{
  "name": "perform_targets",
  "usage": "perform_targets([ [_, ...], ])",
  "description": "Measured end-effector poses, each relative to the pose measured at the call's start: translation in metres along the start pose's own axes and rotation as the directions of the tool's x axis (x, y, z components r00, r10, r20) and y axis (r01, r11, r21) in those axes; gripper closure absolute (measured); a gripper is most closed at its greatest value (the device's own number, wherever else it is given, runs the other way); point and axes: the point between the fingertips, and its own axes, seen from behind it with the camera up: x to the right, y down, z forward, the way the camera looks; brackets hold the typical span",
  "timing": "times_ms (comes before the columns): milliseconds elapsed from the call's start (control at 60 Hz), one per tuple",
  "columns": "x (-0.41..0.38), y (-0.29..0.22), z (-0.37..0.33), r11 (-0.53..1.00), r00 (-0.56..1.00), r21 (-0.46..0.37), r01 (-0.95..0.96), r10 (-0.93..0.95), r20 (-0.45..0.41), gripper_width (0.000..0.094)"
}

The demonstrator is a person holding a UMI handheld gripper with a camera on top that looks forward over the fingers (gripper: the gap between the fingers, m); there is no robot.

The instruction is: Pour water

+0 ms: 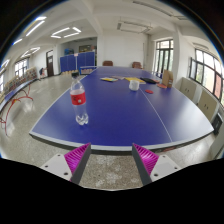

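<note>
Bottle with a red label stood upright on the near part of the blue ping-pong table, left of centre, well beyond my fingers; I could not tell how much water it held. A clear glass stood just in front of it, its contents too small to judge. A white cup sat farther back, interior hidden. My gripper was spread open on nothing, pink pads over the floor.

Gripper: two pale grey fingers
Pads: magenta, ridged, one on each finger's inner face
Finger shape: blocky, angled inward toward the tips
</note>
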Motion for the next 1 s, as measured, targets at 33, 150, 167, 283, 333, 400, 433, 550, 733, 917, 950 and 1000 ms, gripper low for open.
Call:
perform_targets([
  [33, -0.031, -0.013, 0.012, 1.0, 1.0, 0.018, -0.007, 0.006, 0.028, 0.0087],
  [150, -0.097, -0.059, 0.059, 0.994, 0.996, 0.108, -0.014, 0.004, 0.092, 0.0086],
  [167, -0.102, -0.072, 0.068, 0.992, 0.995, 0.124, -0.012, 0.0, 0.097, 0.0088],
  [283, -0.132, -0.113, 0.118, 0.981, 0.996, 0.196, -0.006, -0.01, 0.084, 0.0085],
  [333, -0.139, -0.126, 0.138, 0.976, 0.996, 0.219, -0.012, -0.006, 0.084, 0.0099],
  [400, -0.141, -0.14, 0.167, 0.97, 0.997, 0.244, -0.015, -0.002, 0.071, 0.0139],
  [433, -0.14, -0.143, 0.176, 0.968, 0.998, 0.251, -0.016, 0.001, 0.06, 0.0178],
  [550, -0.146, -0.149, 0.206, 0.961, 0.999, 0.277, -0.016, 0.004, 0.046, 0.0333],
  [733, -0.155, -0.16, 0.214, 0.937, 0.998, 0.348, 0.027, -0.045, 0.043, 0.0517],
  [917, -0.157, -0.16, 0.213, 0.938, 0.995, 0.346, -0.025, -0.011, 0.102, 0.0631],
  [950, -0.157, -0.162, 0.211, 0.938, 0.993, 0.346, -0.032, -0.009, 0.114, 0.0629],
  [1000, -0.156, -0.168, 0.207, 0.937, 0.992, 0.347, -0.046, 0.001, 0.129, 0.063],
])
